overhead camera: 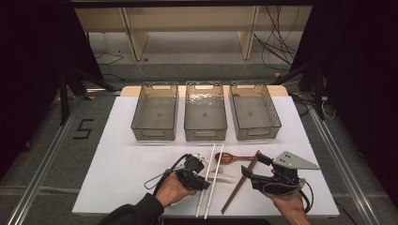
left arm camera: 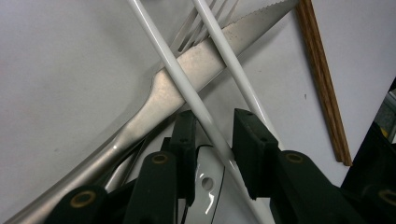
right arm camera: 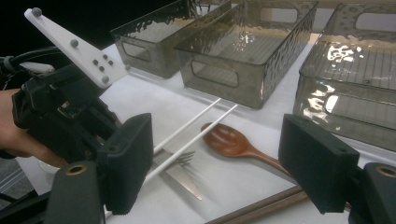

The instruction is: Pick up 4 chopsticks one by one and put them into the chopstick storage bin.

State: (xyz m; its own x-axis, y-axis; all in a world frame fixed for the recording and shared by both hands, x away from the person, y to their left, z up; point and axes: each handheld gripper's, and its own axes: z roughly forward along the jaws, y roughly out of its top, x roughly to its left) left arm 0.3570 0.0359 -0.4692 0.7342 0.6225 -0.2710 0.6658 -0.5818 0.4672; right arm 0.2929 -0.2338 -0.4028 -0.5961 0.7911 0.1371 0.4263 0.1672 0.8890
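I see the left gripper (left arm camera: 212, 133) with jaws narrowed around one white chopstick (left arm camera: 187, 88), which lies across the knife (left arm camera: 163, 95) on the table (overhead camera: 117, 168), contact unclear. The right gripper (right arm camera: 217, 163) hovers, jaws wide, empty.

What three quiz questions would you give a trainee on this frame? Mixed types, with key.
1. True or false: the three bins at the far side of the table already hold cutlery.
2. Multiple choice: what runs between the fingers of the left gripper? A) wooden spoon B) white chopstick C) fork
3. Short answer: is the right gripper open or shut?

Key: 1 false, all three bins are empty. 2 B, with a gap showing beside it, so it is not clamped. 3 open, fingers wide apart with nothing between them.
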